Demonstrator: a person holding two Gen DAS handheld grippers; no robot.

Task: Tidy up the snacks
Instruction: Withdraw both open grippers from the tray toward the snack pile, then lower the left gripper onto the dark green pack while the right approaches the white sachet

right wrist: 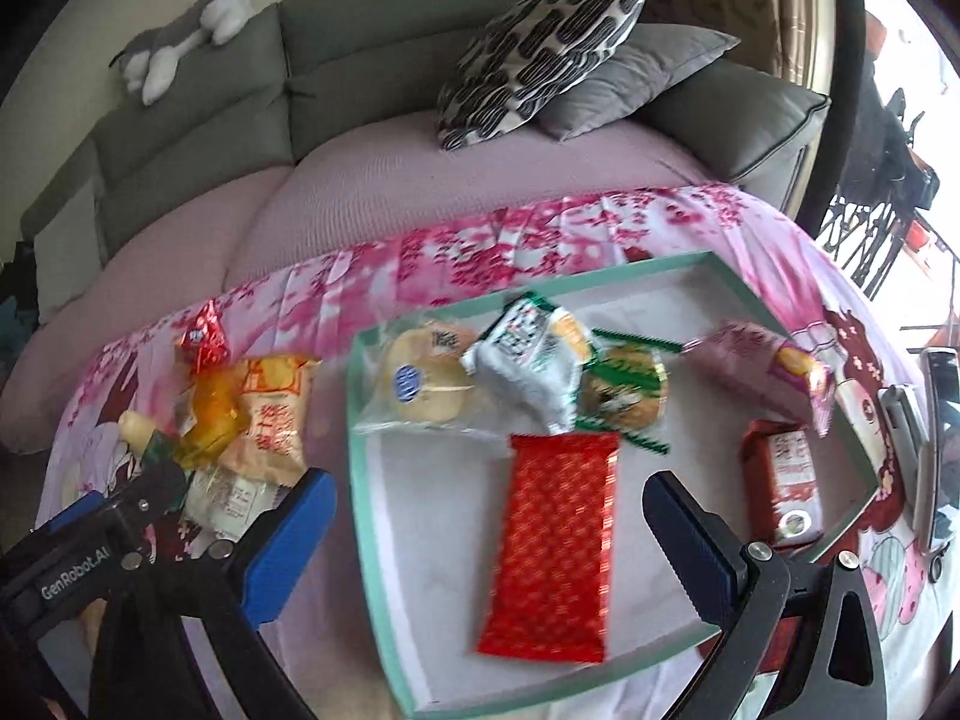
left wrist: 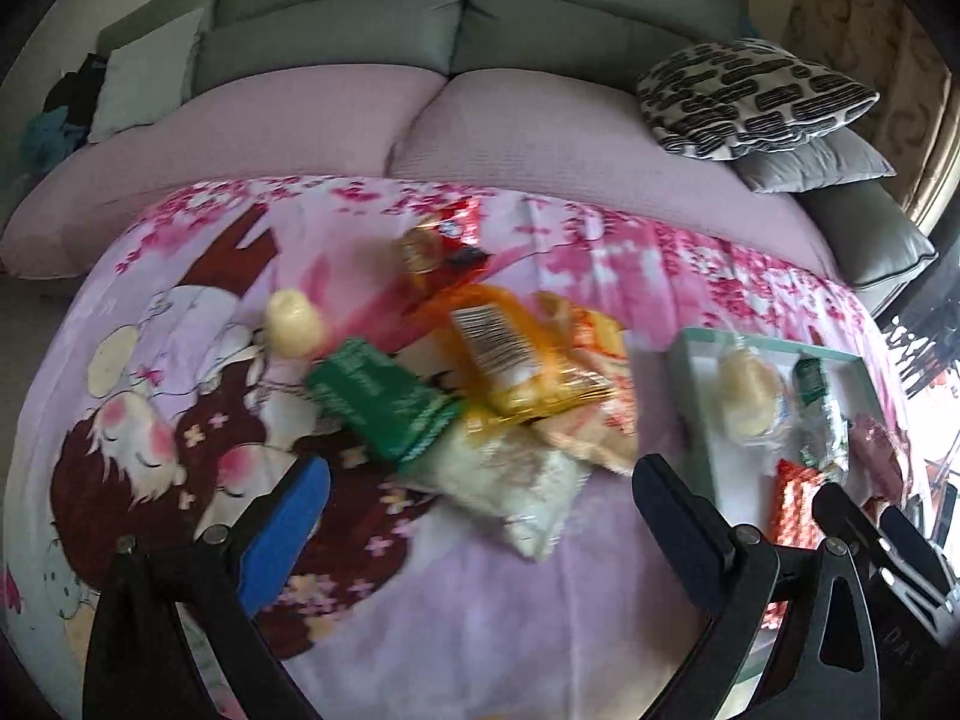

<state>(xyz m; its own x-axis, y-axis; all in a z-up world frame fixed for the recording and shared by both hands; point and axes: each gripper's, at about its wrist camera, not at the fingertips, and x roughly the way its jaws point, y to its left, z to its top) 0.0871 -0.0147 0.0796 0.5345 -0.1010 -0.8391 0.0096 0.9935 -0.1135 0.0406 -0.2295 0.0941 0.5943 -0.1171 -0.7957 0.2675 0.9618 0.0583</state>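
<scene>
Presently, the left claw (left wrist: 480, 516) is held spread and empty above the snack pile (left wrist: 480, 384); the right claw (right wrist: 489, 531) is spread over a red packet (right wrist: 552, 546) in the tray (right wrist: 384, 594).

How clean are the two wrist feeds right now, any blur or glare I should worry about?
Left wrist view: motion blur smears the snack pile; fisheye bends the sofa. Right wrist view: sharper, the red packet in the tray only slightly soft; the window at the right edge is blown out.

You can read "GenRobot.AI" on the left gripper (right wrist: 90, 516); print on the snack packets (right wrist: 273, 414) seems too blurred to read.
</scene>
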